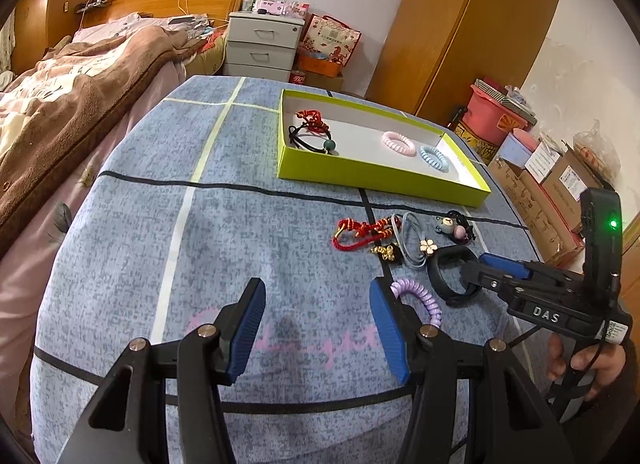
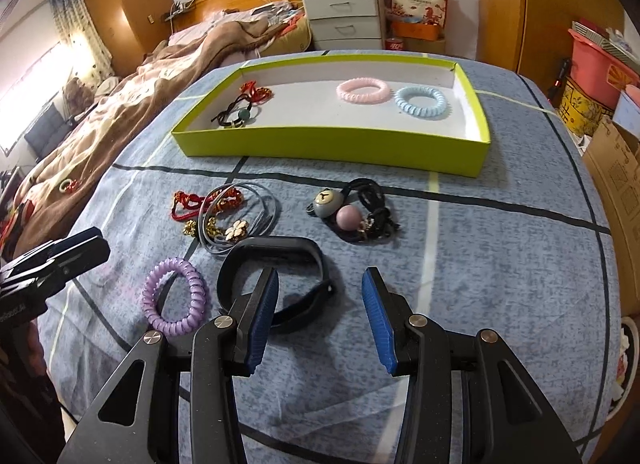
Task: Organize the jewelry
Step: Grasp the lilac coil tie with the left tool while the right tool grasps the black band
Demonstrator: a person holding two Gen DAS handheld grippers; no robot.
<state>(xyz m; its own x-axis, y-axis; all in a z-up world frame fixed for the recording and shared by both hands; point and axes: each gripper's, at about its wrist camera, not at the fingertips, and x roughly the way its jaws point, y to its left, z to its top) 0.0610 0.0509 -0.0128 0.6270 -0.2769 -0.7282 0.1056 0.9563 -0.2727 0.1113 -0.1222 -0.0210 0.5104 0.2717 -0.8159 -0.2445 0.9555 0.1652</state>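
Note:
A lime-green box tray (image 2: 320, 144) (image 1: 372, 176) holds a pink coil tie (image 2: 362, 91), a blue coil tie (image 2: 422, 102), and a black tie with a green bead (image 2: 240, 114). Loose on the blue cloth lie a purple coil tie (image 2: 176, 292) (image 1: 420, 296), a black band (image 2: 280, 260) (image 1: 448, 276), a red cord with grey ties and a flower charm (image 2: 224, 216), and a bear-charm tie (image 2: 352, 212). My right gripper (image 2: 318, 316) is open, its left finger over the black band. My left gripper (image 1: 318, 334) is open and empty, the purple tie beside its right finger.
The cloth-covered table (image 1: 160, 244) stands beside a bed with a brown blanket (image 1: 80, 96). A white drawer unit (image 2: 344, 16), a wooden wardrobe (image 1: 472, 24), a pink bin (image 2: 600, 64) and cardboard boxes (image 1: 560, 192) stand behind and to the right.

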